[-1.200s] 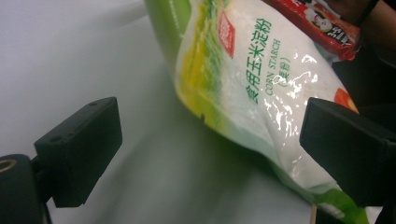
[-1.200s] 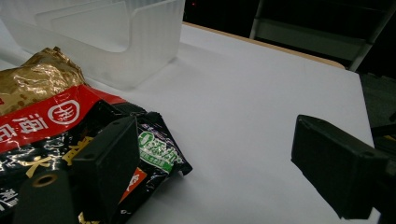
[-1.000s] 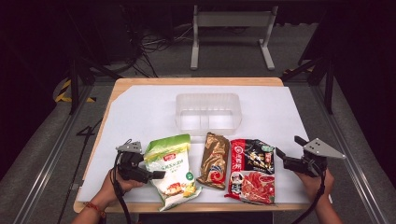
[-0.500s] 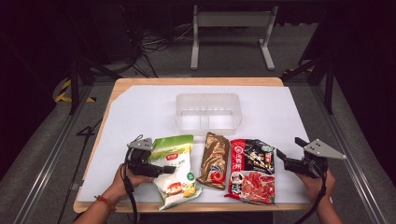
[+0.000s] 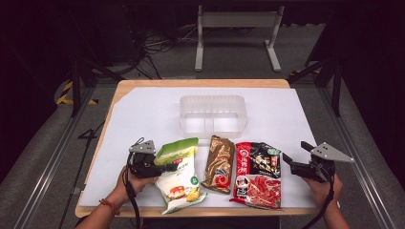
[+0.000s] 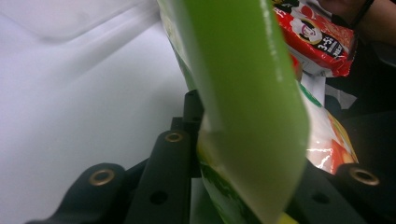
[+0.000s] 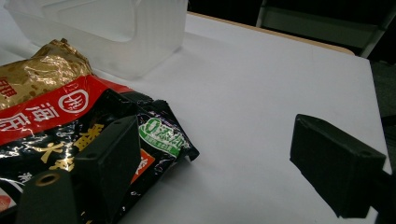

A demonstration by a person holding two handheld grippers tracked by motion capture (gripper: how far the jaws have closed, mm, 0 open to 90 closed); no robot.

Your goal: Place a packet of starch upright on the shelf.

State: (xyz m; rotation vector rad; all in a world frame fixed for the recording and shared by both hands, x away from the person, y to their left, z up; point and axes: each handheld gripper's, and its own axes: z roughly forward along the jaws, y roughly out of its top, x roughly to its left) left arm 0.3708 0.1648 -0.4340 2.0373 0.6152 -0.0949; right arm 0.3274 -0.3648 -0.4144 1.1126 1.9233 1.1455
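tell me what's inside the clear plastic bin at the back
The clear plastic bin looks empty: only a divider and the white table cover show through its translucent walls.

Open bench (image 5: 143,114) left and right of the clear bin (image 5: 213,114) (mid-bench, far half). Near edge blocked by three packets lying side by side: green packet (image 5: 179,174), gold packet (image 5: 219,163), red-black packet (image 5: 255,174). Clear passage on bare bench right of the red-black packet, ahead of the right tool (image 5: 292,156) with jaws spread.
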